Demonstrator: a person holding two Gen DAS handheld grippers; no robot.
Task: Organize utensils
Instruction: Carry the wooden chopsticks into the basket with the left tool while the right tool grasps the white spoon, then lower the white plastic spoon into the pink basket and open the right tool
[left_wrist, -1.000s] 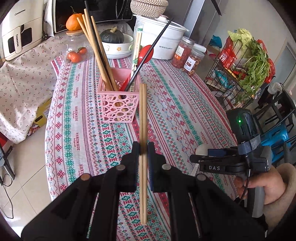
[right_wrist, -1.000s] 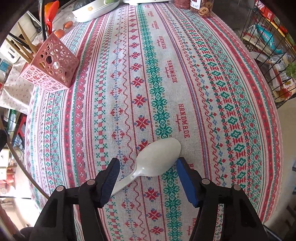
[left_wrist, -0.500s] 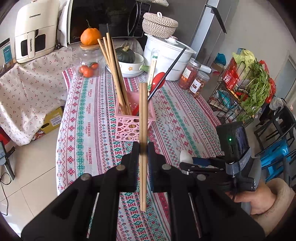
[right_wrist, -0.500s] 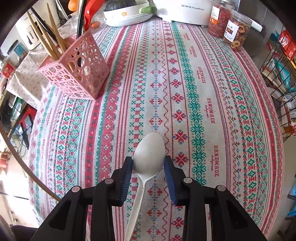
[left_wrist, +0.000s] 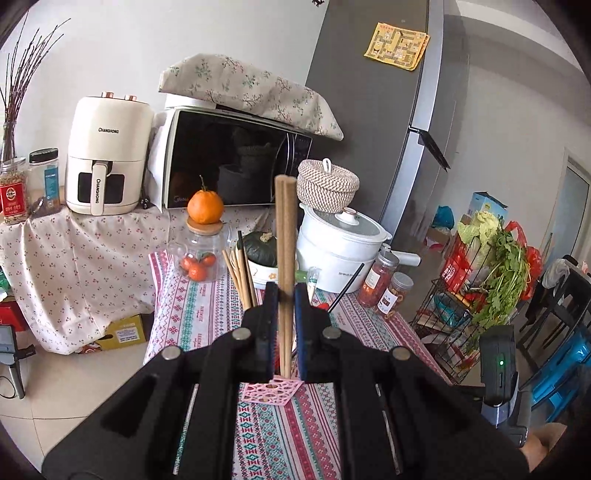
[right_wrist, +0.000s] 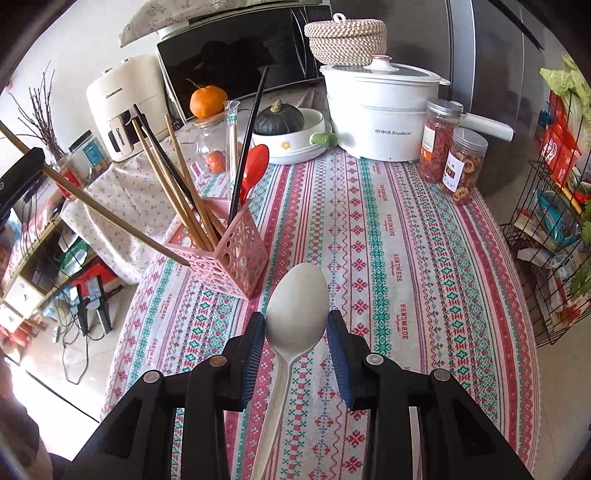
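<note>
Two utensils are left: the left gripper (left_wrist: 285, 325) fingers pinch wooden chopsticks (left_wrist: 286, 258) with tips at the pink holder (right_wrist: 229, 254), already holding several, and the right gripper (right_wrist: 297, 334) fingers pinch the white spoon (right_wrist: 297, 314) above the bench (right_wrist: 424, 277).

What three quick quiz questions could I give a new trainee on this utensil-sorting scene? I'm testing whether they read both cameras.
1. True or false: the left gripper is shut on a pair of chopsticks.
2. What does the right gripper hold? A) fork B) white spoon C) knife
3. What colour is the utensil holder?

Key: 1 true. 2 B. 3 pink.
</note>
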